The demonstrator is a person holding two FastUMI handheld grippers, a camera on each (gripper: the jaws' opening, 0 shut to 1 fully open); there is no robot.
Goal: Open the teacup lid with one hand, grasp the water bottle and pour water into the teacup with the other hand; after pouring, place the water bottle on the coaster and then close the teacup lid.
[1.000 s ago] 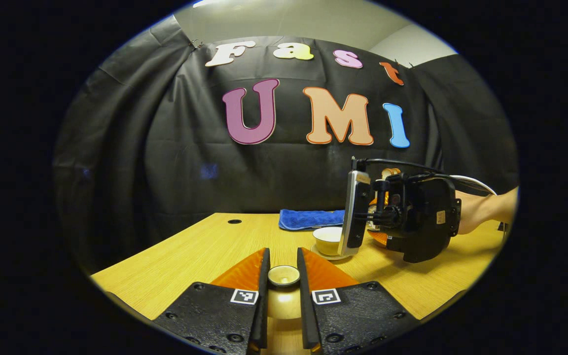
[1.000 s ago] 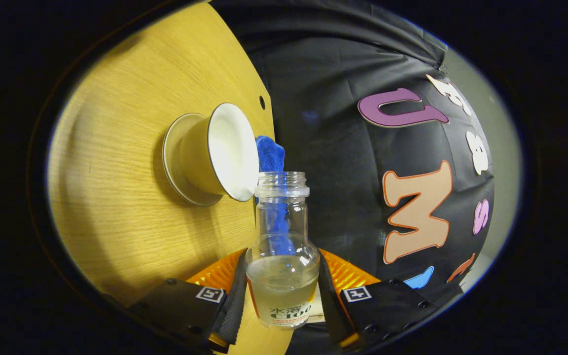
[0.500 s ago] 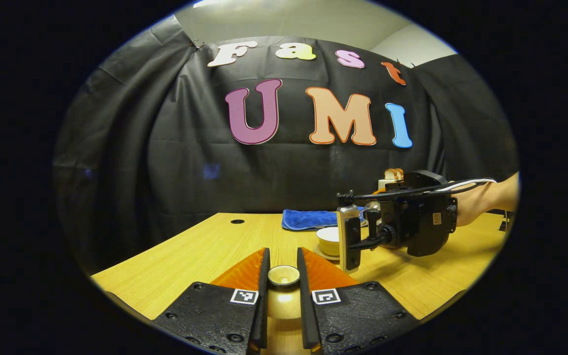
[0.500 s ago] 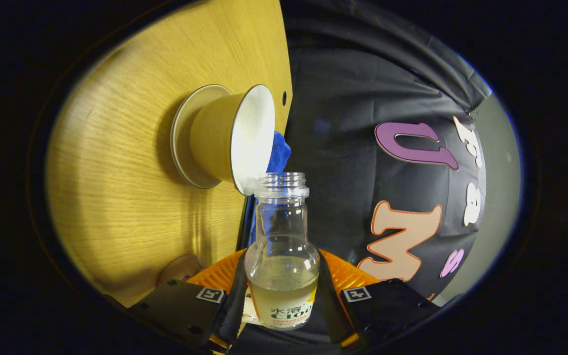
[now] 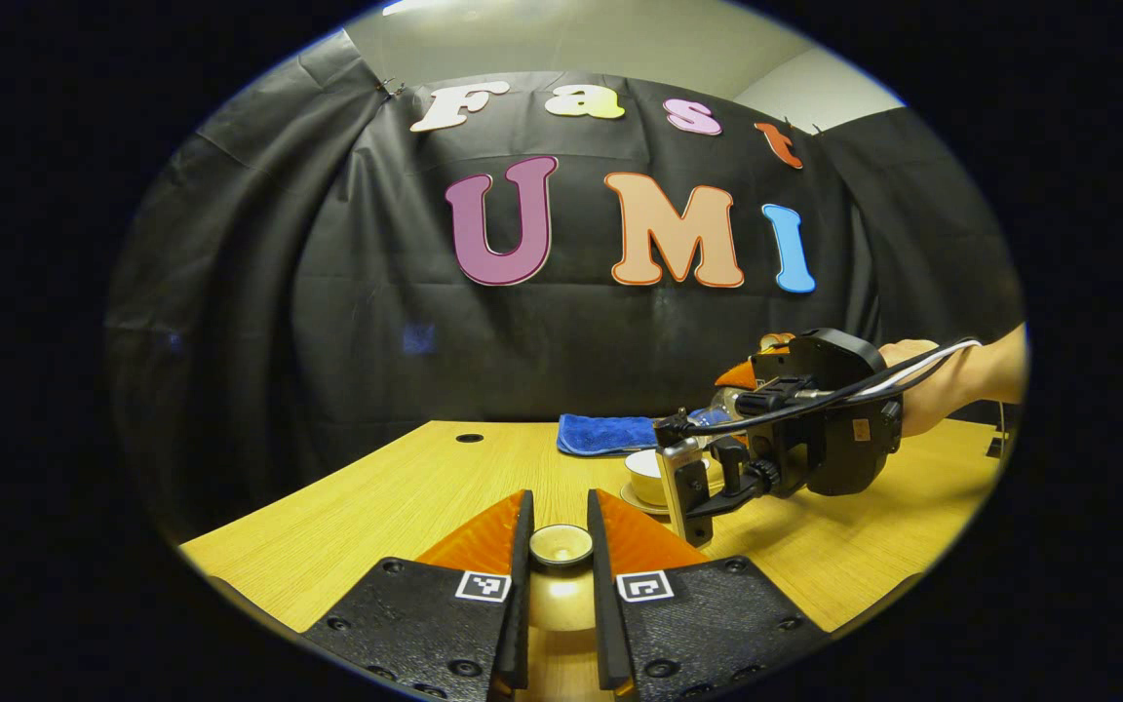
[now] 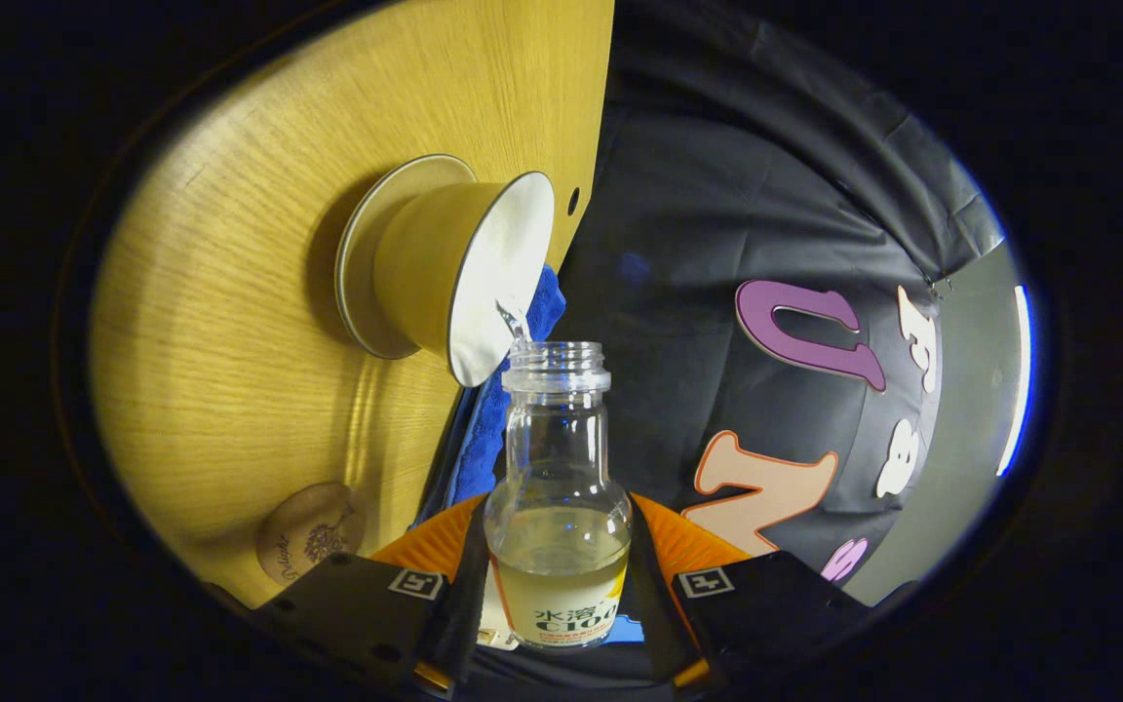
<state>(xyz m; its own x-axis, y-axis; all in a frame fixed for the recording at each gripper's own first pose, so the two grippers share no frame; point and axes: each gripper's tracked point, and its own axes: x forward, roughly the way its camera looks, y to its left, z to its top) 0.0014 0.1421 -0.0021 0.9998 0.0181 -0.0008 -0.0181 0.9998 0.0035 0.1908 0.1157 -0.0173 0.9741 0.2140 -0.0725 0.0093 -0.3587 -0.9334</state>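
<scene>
The wooden counter (image 5: 406, 497) carries a saucer (image 6: 359, 255) under the teacup (image 6: 445, 268), a blue cloth (image 5: 610, 433) behind it, a coaster (image 6: 311, 533) nearby.

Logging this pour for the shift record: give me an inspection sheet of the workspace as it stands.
Surface: wooden table, bare, round hole near far edge.
Job's things: teacup open on saucer; water bottle tipped, mouth at cup rim, water trickling; lid; coaster vacant.
Clutter: blue cloth.
Grippers: left gripper shut on lid; right gripper shut on bottle.
Cables: black and white leads on right gripper.
Surroundings: black cloth wall.
</scene>
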